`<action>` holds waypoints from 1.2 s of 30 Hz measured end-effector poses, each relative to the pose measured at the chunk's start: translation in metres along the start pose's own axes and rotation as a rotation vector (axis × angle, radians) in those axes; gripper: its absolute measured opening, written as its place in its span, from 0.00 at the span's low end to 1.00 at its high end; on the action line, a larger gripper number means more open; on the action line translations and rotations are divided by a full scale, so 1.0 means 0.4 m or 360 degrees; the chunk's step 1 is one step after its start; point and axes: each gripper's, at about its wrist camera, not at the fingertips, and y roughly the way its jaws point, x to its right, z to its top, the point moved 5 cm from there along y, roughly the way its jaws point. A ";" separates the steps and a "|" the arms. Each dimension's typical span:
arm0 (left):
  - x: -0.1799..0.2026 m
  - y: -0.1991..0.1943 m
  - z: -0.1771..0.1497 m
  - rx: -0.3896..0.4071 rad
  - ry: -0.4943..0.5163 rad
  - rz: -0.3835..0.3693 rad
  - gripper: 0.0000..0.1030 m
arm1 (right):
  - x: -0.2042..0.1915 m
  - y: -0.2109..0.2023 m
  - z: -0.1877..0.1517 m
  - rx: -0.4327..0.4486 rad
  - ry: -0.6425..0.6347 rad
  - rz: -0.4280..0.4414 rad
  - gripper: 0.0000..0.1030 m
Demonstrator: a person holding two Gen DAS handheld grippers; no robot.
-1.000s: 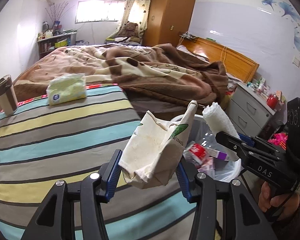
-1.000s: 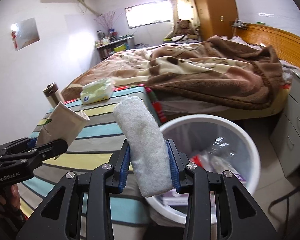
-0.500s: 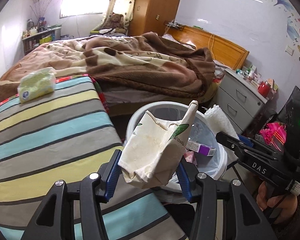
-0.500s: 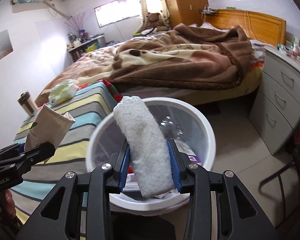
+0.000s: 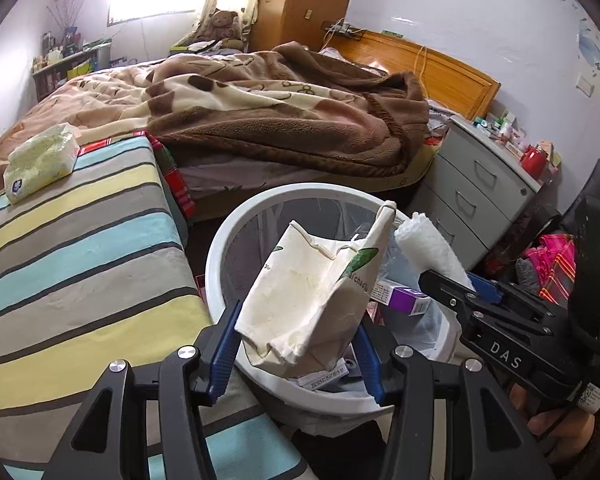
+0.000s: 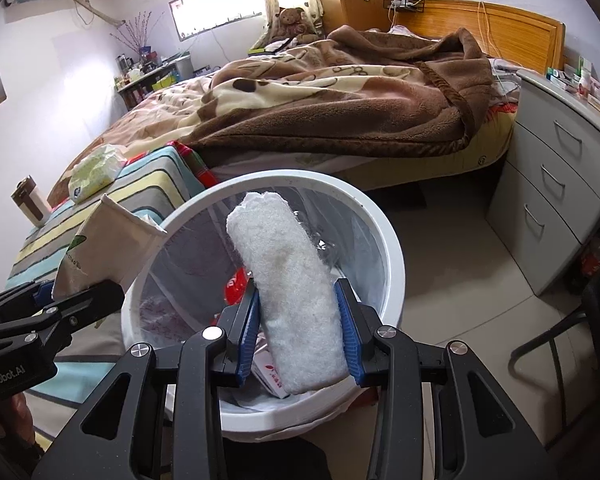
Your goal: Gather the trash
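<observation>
My left gripper (image 5: 296, 344) is shut on a crumpled cream paper bag (image 5: 312, 300) with green print, held over the near rim of a white trash bin (image 5: 220, 248). My right gripper (image 6: 300, 332) is shut on a rolled white towel wad (image 6: 292, 288), held above the bin's (image 6: 384, 232) opening. The bin is lined with a clear bag and holds packaging, a purple box (image 5: 404, 298) and a red wrapper (image 6: 236, 284). Each gripper shows in the other's view: the right one (image 5: 440, 280) with the wad, the left one (image 6: 80, 292) with the bag.
A striped bench (image 5: 80, 264) stands left of the bin with a pack of tissues (image 5: 40, 160) and a brown cup (image 6: 30, 202) on it. Behind lies a bed with a brown blanket (image 5: 280, 116). A grey drawer unit (image 6: 560, 184) stands on the right.
Both grippers have moved right and forward from above the striped bench to over the bin, still holding the bag and the wad. The bin now fills the middle of both views.
</observation>
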 end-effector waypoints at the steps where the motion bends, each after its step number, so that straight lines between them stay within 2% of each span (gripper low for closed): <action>1: 0.000 0.004 0.001 0.0000 -0.0002 -0.0001 0.52 | 0.001 0.003 0.001 -0.0001 0.0000 -0.0005 0.39; 3: -0.002 0.010 0.003 -0.0008 -0.0014 -0.0004 0.54 | 0.004 0.007 0.002 -0.0004 0.0003 -0.0004 0.41; 5: -0.004 0.015 0.000 -0.0016 -0.0026 0.0002 0.57 | 0.003 0.006 0.002 -0.0002 0.0007 0.0008 0.49; 7: -0.002 0.017 -0.001 -0.0017 -0.0030 -0.0001 0.62 | 0.003 0.004 0.000 0.0005 0.0003 0.0008 0.62; 12: -0.001 0.004 -0.002 0.0004 -0.0038 0.0001 0.66 | 0.005 -0.003 0.002 0.0022 0.0025 0.0011 0.63; 15: -0.001 -0.014 -0.005 0.0029 -0.0041 -0.0001 0.79 | 0.005 -0.016 0.001 0.0041 0.0047 0.0019 0.63; 23: -0.011 -0.087 -0.023 0.0117 -0.0065 0.0025 0.79 | -0.031 -0.057 -0.010 0.0108 0.0037 0.0064 0.63; 36: -0.083 -0.260 -0.122 0.0311 -0.0169 0.0254 0.79 | -0.141 -0.153 -0.068 0.0299 -0.0081 0.0229 0.63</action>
